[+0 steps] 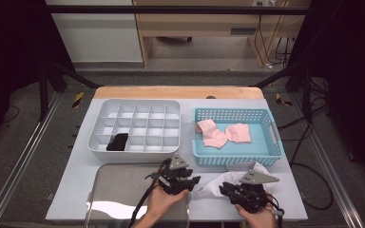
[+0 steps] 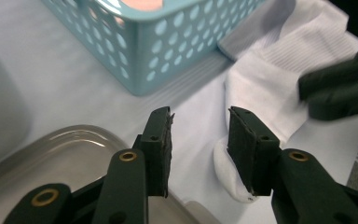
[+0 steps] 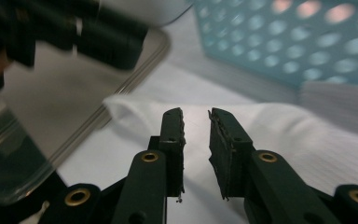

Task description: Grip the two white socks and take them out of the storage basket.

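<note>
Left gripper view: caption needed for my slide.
Open left gripper over a white sock's end, beside blue basket.

The surface (image 1: 76, 190) is pale grey-white, with a strip of light wood (image 1: 178, 92) along its far edge. Around it lies a grey floor (image 1: 24, 156) — yellow-and-black tape marks (image 1: 78, 99) sit at the far corners. Metal rails (image 1: 14, 171) run along both sides, and black frame struts (image 1: 59, 71) slant down from a dark bar overhead. Beyond stand a white cabinet (image 1: 95, 38) and a light wooden bench (image 1: 199, 23), with black cables (image 1: 271, 47) hanging at the right. The sides fall into darkness — the light comes from above.
</note>
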`<action>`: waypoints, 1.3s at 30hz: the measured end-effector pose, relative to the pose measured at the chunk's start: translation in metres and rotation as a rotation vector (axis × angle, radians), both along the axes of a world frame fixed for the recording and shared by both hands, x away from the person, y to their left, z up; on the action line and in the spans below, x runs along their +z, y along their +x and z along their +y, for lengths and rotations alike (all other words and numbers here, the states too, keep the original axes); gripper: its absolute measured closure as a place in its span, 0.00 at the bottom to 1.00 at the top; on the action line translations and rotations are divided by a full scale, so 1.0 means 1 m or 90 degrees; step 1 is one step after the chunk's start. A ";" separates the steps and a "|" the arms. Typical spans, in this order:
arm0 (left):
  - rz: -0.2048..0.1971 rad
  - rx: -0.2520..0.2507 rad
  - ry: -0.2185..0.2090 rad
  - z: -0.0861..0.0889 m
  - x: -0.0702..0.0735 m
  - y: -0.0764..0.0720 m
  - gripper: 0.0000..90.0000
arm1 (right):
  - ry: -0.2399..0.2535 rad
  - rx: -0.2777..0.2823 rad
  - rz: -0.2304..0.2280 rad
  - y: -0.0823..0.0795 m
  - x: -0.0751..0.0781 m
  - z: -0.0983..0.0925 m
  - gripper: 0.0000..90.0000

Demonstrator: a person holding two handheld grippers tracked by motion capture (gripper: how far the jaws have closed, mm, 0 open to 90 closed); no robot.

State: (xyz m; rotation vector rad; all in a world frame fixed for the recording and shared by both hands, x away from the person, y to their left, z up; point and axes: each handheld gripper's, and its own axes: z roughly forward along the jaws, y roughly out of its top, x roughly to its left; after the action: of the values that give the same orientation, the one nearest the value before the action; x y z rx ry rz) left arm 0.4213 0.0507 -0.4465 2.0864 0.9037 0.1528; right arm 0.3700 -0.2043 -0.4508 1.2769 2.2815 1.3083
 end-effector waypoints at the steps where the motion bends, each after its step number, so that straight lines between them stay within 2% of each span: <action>1: 0.013 -0.005 0.017 -0.008 -0.005 0.000 0.65 | 0.006 -0.012 -0.010 0.001 0.001 -0.004 0.83; 3: 0.023 -0.013 0.038 -0.014 -0.010 0.000 0.64 | 0.000 -0.044 -0.023 0.002 0.003 -0.011 0.81; 4: 0.023 -0.013 0.038 -0.014 -0.010 0.000 0.64 | 0.000 -0.044 -0.023 0.002 0.003 -0.011 0.81; 5: 0.034 -0.017 0.045 -0.017 -0.015 -0.002 0.64 | -0.015 -0.069 -0.028 0.003 0.002 -0.017 0.79; 6: 0.034 -0.017 0.045 -0.017 -0.015 -0.002 0.64 | -0.015 -0.069 -0.028 0.003 0.002 -0.017 0.79; 7: 0.045 -0.024 0.052 -0.017 -0.018 -0.004 0.63 | -0.022 -0.084 -0.019 0.005 -0.001 -0.021 0.77; 9: 0.047 -0.026 0.051 -0.017 -0.020 -0.005 0.63 | -0.028 -0.086 -0.017 0.006 -0.003 -0.023 0.77; 12: 0.053 -0.033 0.064 -0.018 -0.025 -0.009 0.65 | -0.046 -0.093 -0.002 0.009 -0.011 -0.024 0.75; 14: 0.040 -0.032 0.071 -0.018 -0.026 -0.012 0.67 | -0.058 -0.099 0.000 0.011 -0.014 -0.025 0.74; 17: 0.025 -0.026 0.087 -0.020 -0.026 -0.016 0.80 | -0.054 -0.115 -0.012 0.011 -0.013 -0.029 0.73; 18: 0.025 -0.026 0.087 -0.020 -0.026 -0.016 0.85 | -0.054 -0.115 -0.012 0.011 -0.013 -0.029 0.73; 19: 0.025 -0.032 0.091 -0.020 -0.026 -0.016 0.85 | -0.053 -0.119 -0.017 0.011 -0.012 -0.030 0.73; 20: 0.024 -0.038 0.090 -0.022 -0.027 -0.018 0.93 | -0.053 -0.123 -0.026 0.011 -0.011 -0.031 0.73; 21: 0.022 -0.036 0.090 -0.022 -0.027 -0.019 0.96 | -0.052 -0.125 -0.029 0.010 -0.011 -0.031 0.73; 23: 0.020 -0.041 0.090 -0.022 -0.026 -0.020 0.97 | -0.052 -0.129 -0.029 0.010 -0.011 -0.032 0.73; 25: -0.002 -0.035 0.065 -0.018 -0.019 -0.022 0.97 | -0.049 -0.130 -0.032 0.010 -0.011 -0.033 0.73; 26: -0.002 -0.035 0.065 -0.018 -0.019 -0.022 0.97 | -0.049 -0.130 -0.032 0.010 -0.011 -0.033 0.73; 27: -0.026 -0.029 0.050 -0.012 -0.010 -0.022 0.97 | -0.044 -0.133 -0.037 0.009 -0.010 -0.034 0.73; 28: -0.026 -0.029 0.050 -0.012 -0.010 -0.022 0.97 | -0.044 -0.133 -0.037 0.009 -0.010 -0.034 0.73; 29: -0.046 -0.020 0.040 -0.004 -0.001 -0.022 0.97 | -0.038 -0.132 -0.039 0.008 -0.008 -0.033 0.73; 30: -0.046 -0.020 0.040 -0.004 -0.001 -0.022 0.97 | -0.038 -0.132 -0.039 0.008 -0.008 -0.033 0.73; 31: -0.062 -0.011 0.036 0.005 0.008 -0.022 0.97 | -0.032 -0.131 -0.043 0.008 -0.007 -0.033 0.73; 32: -0.062 -0.011 0.036 0.005 0.008 -0.022 0.97 | -0.032 -0.131 -0.043 0.008 -0.007 -0.033 0.73; 33: -0.078 -0.002 0.030 0.016 0.014 -0.023 0.97 | -0.027 -0.130 -0.049 0.007 -0.006 -0.032 0.72; 34: -0.078 -0.002 0.030 0.016 0.014 -0.023 0.97 | -0.027 -0.130 -0.049 0.007 -0.006 -0.032 0.72; 35: -0.089 0.008 0.023 0.029 0.019 -0.023 0.97 | -0.023 -0.127 -0.050 0.007 -0.005 -0.030 0.72; 39: -0.095 0.031 0.026 0.049 0.021 -0.022 0.97 | -0.021 -0.130 -0.053 0.007 -0.004 -0.029 0.70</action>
State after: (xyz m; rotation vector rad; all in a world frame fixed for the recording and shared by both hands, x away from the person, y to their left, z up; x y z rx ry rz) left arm 0.3990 0.1002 -0.4254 2.0616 0.8675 0.3498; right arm 0.3769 -0.2333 -0.4553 1.3758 2.0476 1.2244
